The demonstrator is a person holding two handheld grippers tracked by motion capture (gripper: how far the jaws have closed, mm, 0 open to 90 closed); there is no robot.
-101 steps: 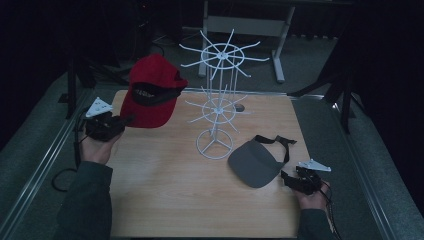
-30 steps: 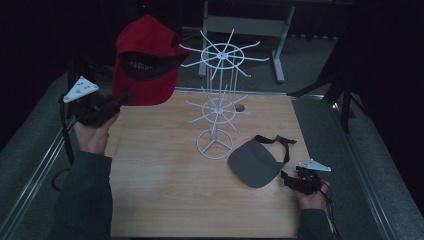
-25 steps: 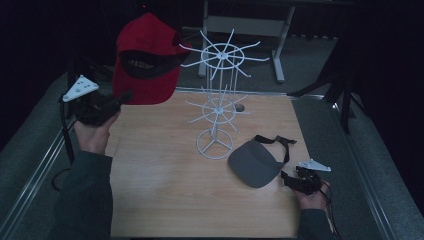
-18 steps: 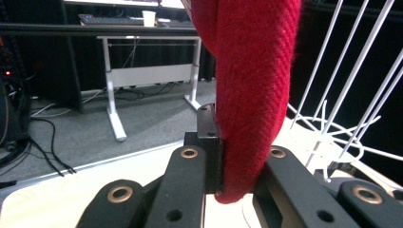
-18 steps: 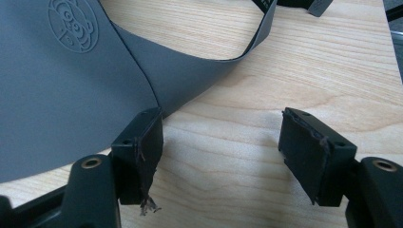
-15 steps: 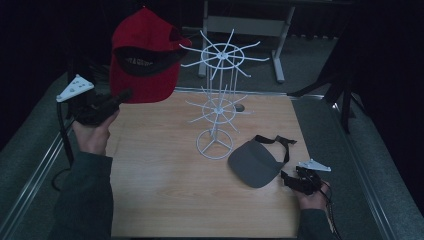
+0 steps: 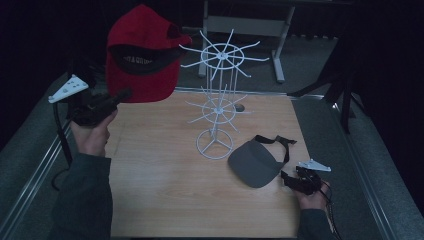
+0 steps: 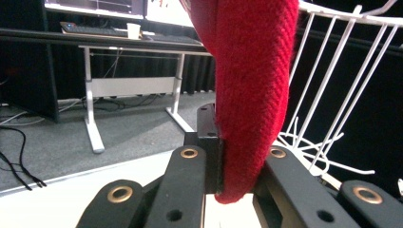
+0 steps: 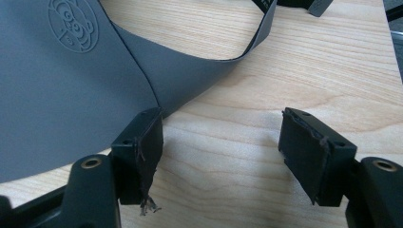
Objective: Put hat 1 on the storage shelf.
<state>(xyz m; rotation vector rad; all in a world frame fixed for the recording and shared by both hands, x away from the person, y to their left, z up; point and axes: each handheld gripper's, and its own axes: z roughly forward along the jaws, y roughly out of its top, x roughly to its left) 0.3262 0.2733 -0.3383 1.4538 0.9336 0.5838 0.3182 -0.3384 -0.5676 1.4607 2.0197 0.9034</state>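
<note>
A red cap [image 7: 140, 55] hangs in the air at the upper left, level with the top ring of the white wire rack [image 7: 217, 100]. My left gripper [image 7: 120, 95] is shut on the cap's lower edge; in the left gripper view the red knit fabric [image 8: 249, 90] is pinched between the jaws. A grey visor [image 7: 255, 162] with a black strap lies flat on the wooden table [image 7: 160, 190], right of the rack's base. My right gripper [image 7: 287, 179] rests open on the table at the visor's right edge; the grey brim [image 9: 62, 85] lies beside its left jaw.
The rack's wire arms [image 8: 332, 95] spread close to the right of the red cap. A metal rail [image 7: 30, 180] edges the table on the left. A desk frame [image 8: 123, 85] and cables stand on the grey floor beyond.
My left gripper has lifted the red cap from table height up toward the rack's top ring. The right gripper and the visor have stayed in place.
</note>
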